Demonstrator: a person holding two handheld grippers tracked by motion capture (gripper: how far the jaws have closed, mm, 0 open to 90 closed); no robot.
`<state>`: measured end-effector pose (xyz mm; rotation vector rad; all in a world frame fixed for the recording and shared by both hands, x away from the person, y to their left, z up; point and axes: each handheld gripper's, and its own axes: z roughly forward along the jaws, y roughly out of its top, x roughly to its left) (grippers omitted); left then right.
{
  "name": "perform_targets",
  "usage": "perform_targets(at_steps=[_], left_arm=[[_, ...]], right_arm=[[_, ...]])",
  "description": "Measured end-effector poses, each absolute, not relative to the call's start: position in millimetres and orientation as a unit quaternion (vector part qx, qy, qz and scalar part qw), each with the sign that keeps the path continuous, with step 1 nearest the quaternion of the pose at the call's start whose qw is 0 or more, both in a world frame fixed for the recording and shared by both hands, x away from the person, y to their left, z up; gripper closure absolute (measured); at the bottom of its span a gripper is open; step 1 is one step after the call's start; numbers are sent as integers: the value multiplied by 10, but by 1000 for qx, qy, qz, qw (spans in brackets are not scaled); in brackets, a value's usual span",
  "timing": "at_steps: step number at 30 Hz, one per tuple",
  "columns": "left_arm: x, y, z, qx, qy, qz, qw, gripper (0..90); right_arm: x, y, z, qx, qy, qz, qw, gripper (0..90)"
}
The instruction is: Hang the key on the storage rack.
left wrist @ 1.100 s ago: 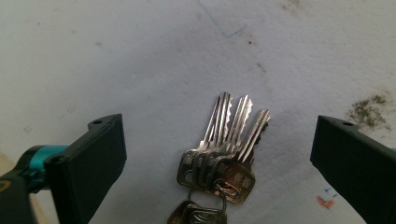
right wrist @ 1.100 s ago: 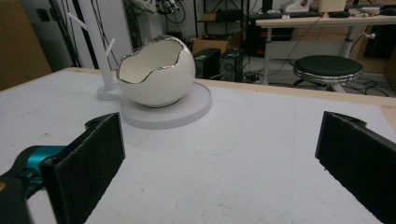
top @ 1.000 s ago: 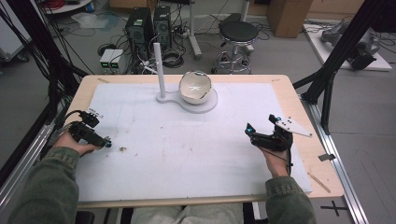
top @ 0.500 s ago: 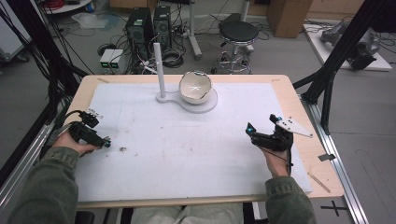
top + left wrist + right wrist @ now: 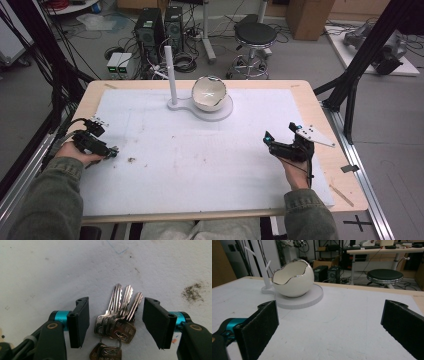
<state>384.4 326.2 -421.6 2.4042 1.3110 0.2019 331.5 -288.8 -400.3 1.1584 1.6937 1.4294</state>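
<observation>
Meanwhile, nothing has shifted from a moment ago: both hands rest at the same spots on the white worktop (image 5: 210,165), so whatever the job is, it looks not yet begun. Nearest, the left claw (image 5: 116,322) stands wide open, its jaws straddling a bunch of keys (image 5: 120,315) that lies flat between them, apparently untouched by either pad. A close would likely pinch the blades. The right claw (image 5: 329,327) is also spread wide and empty, aimed toward the egg-shaped bowl (image 5: 292,278). That bowl sits on a round base, just beside a white post (image 5: 171,75), well beyond the keys.
</observation>
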Motion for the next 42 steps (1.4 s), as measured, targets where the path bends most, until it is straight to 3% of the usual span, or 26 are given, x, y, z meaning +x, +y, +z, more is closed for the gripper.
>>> perform_targets(at_steps=[1,5,6,7,17,18,32,42], left_arm=[[3845,3264,-4215,859,467,73,197,391],[3832,3295,-4205,861,462,78,200,607],[3836,3326,-4198,861,461,80,199,607],[3850,3375,-4206,854,471,67,212,672],[3821,3423,-4117,847,460,72,258,861],[3809,3383,-4122,854,453,90,242,862],[3780,3377,-4117,859,443,96,239,864],[3696,3392,-4012,857,428,110,266,864]], right_arm=[[3315,-2888,-4003,440,643,542,315,4],[3312,-2888,-4002,444,642,543,310,4],[3317,-2890,-4003,441,642,543,312,4],[3322,-2887,-4005,440,644,541,314,4],[3319,-2897,-4003,443,643,541,314,4],[3319,-2893,-4004,443,643,539,315,4],[3318,-2895,-4004,445,643,537,315,4],[3320,-2896,-4005,445,643,538,315,4]])
